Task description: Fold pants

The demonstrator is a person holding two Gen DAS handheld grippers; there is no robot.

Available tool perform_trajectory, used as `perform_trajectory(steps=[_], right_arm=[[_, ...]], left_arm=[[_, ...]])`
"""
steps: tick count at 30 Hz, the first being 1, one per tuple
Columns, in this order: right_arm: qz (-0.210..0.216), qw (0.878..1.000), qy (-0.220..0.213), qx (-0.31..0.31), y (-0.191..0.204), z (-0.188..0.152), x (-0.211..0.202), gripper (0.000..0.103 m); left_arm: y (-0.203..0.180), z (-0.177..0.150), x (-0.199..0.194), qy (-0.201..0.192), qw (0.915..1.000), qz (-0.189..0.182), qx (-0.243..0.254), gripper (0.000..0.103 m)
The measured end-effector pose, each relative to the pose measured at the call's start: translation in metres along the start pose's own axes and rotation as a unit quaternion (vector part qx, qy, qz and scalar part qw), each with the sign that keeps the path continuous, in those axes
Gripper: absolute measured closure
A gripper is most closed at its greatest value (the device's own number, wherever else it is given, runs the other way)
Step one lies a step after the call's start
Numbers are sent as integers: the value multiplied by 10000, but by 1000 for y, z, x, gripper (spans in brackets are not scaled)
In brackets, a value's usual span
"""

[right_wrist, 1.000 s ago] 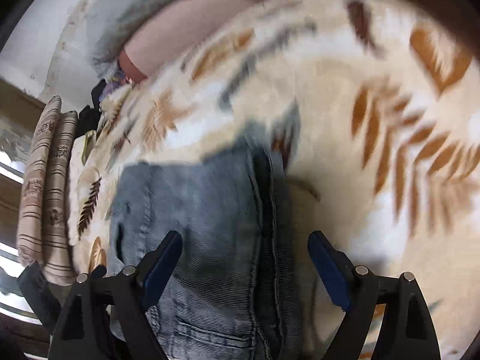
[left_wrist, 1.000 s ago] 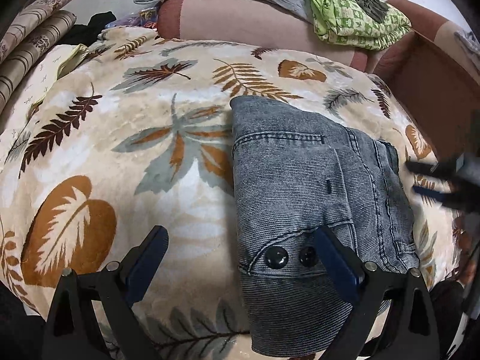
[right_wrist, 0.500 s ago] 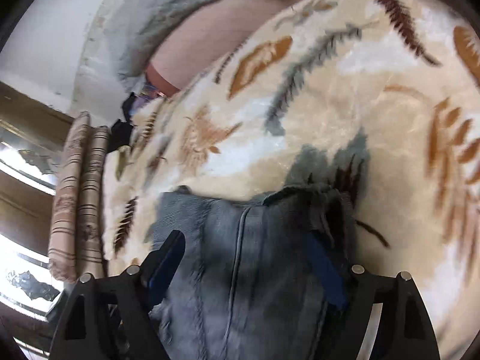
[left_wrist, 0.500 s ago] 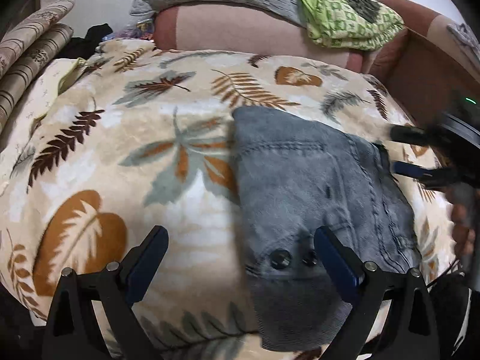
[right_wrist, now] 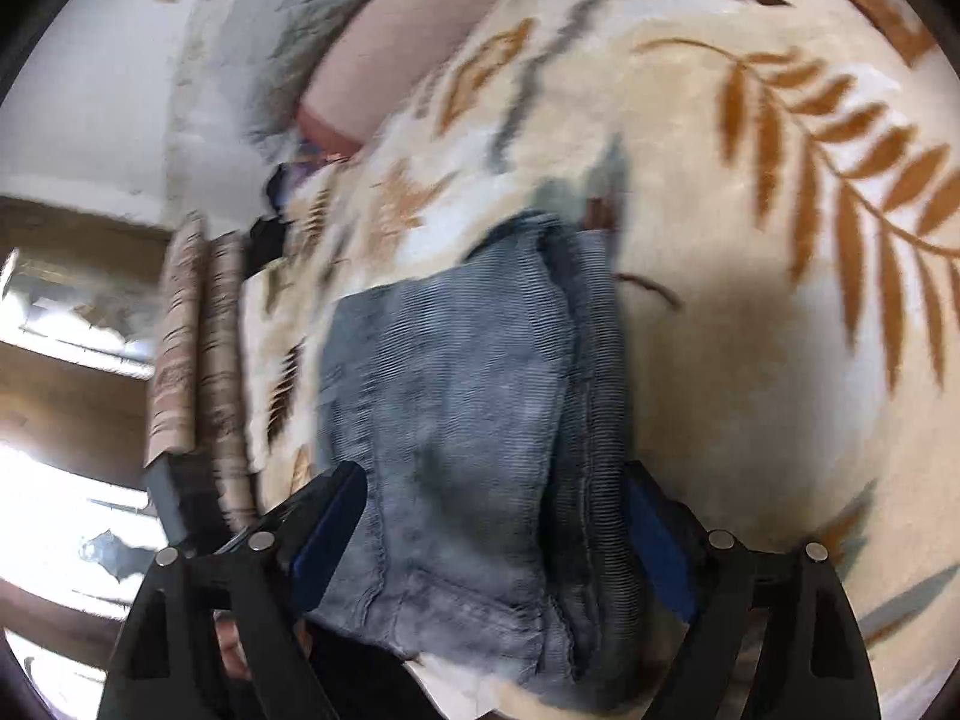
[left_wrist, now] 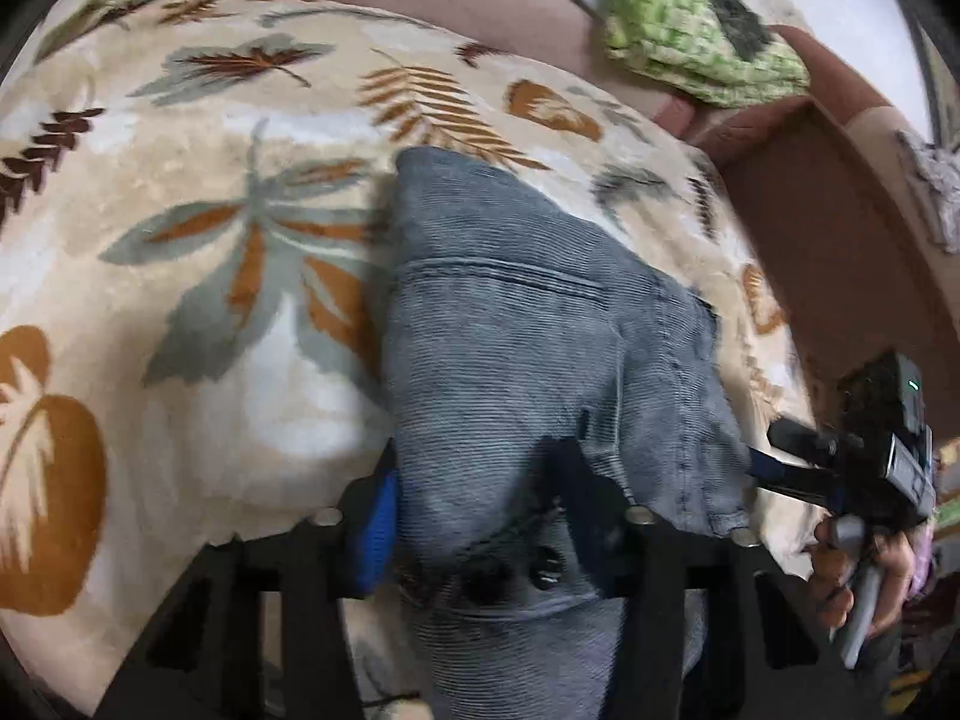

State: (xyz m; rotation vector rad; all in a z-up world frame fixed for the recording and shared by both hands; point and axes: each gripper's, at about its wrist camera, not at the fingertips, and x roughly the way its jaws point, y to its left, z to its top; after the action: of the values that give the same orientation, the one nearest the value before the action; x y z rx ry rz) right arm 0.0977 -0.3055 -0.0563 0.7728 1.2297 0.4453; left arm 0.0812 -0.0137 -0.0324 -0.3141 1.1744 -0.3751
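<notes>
The folded grey-blue denim pants (left_wrist: pixel 528 348) lie on a leaf-patterned blanket (left_wrist: pixel 198 228). In the left wrist view my left gripper (left_wrist: pixel 474 516) has its jaws narrowed around the near waistband end with the dark buttons, and the cloth bulges up between the pads. My right gripper (left_wrist: pixel 774 468) comes in from the right at the pants' right edge. In the right wrist view the pants (right_wrist: pixel 468 420) fill the gap between the right gripper's (right_wrist: pixel 492 534) blue pads, which press the thick folded edge.
Pillows and a green patterned cloth (left_wrist: pixel 690 30) lie at the far end. A brown headboard or sofa side (left_wrist: pixel 840 228) stands on the right. Rolled patterned bolsters (right_wrist: pixel 198 348) lie at the blanket's far side. The blanket (right_wrist: pixel 780 240) spreads wide around the pants.
Both grippers have moved onto the pants and narrowed from wide open. The left jaws now pinch the waistband end, the right jaws the side edge. The cloth has bunched up.
</notes>
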Motion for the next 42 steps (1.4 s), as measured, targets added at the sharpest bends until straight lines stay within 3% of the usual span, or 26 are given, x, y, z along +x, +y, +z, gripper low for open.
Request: perform_trajectory(steps=[1, 3, 4, 6, 9, 11, 16, 21, 24, 26, 27, 28, 29, 30, 33, 35, 36, 37, 38, 40, 41, 42], right_arm=[[-148, 9999, 74, 17, -4, 0, 8, 17], [-32, 9997, -37, 239, -10, -1, 11, 16], [-42, 9998, -51, 173, -5, -2, 10, 17], [-303, 9994, 53, -170, 11, -6, 16, 33], [-663, 9965, -23, -508, 28, -11, 15, 61], [-795, 9947, -160, -628, 39, -9, 9, 73], [-747, 9880, -631, -1194, 90, 7, -14, 82], [-588, 9799, -1099, -1560, 138, 40, -15, 83], [-695, 9743, -1281, -1717, 149, 56, 3, 83], [-815, 9842, -819, -1339, 126, 67, 36, 82], [-1064, 9837, -739, -1245, 113, 68, 52, 82], [-1275, 9832, -582, -1166, 103, 67, 70, 82], [-1381, 9841, -397, -1046, 94, 66, 80, 82], [-1385, 9863, -262, -853, 85, 61, 85, 82], [-1418, 9807, -580, -1218, 103, 52, 67, 81], [-1136, 9802, -815, -1401, 125, 50, 51, 77], [-929, 9790, -925, -1559, 139, 48, 43, 75], [-818, 9768, -976, -1723, 149, 46, 41, 64], [-729, 9743, -961, -1902, 157, 43, 44, 47], [-744, 9710, -663, -2173, 162, 35, 70, 36], [-1089, 9697, -363, -2155, 151, 31, 91, 36], [-1656, 9660, 254, -1971, 129, 28, 123, 36]], left_arm=[[1, 0, 2, 20, 10000, -10, -44, 57], [1, 0, 3, -9, 10000, -23, -85, 55], [1, -1, 4, -48, 9999, -27, -94, 49], [3, -1, 4, -91, 9999, 0, -100, 50], [-14, -4, -3, -292, 9979, 350, 469, 81], [-23, -5, -14, -469, 9958, 438, 657, 84], [-39, 10, -54, -1187, 9850, 657, 1070, 85], [-33, 38, -93, -2025, 9673, 905, 1231, 85], [-16, 53, -91, -2226, 9617, 1114, 1147, 82], [7, 63, -64, -1702, 9738, 1209, 901, 67], [23, 68, -38, -1213, 9812, 1291, 765, 55], [34, 69, -22, -998, 9819, 1452, 693, 49], [45, 66, -13, -863, 9782, 1768, 662, 44], [52, 62, -13, -914, 9763, 1858, 632, 37], [51, 57, -44, -1242, 9760, 1742, 411, 33], [37, 51, -64, -1568, 9702, 1735, 631, 27], [30, 47, -73, -1774, 9648, 1816, 690, 19], [25, 44, -75, -1865, 9618, 1882, 686, 16], [20, 42, -73, -1867, 9608, 1917, 724, 16], [17, 39, -50, -1507, 9588, 2219, 939, 16], [22, 35, -28, -1036, 9555, 2573, 999, 16], [25, 33, -16, -764, 9564, 2615, 1053, 15]])
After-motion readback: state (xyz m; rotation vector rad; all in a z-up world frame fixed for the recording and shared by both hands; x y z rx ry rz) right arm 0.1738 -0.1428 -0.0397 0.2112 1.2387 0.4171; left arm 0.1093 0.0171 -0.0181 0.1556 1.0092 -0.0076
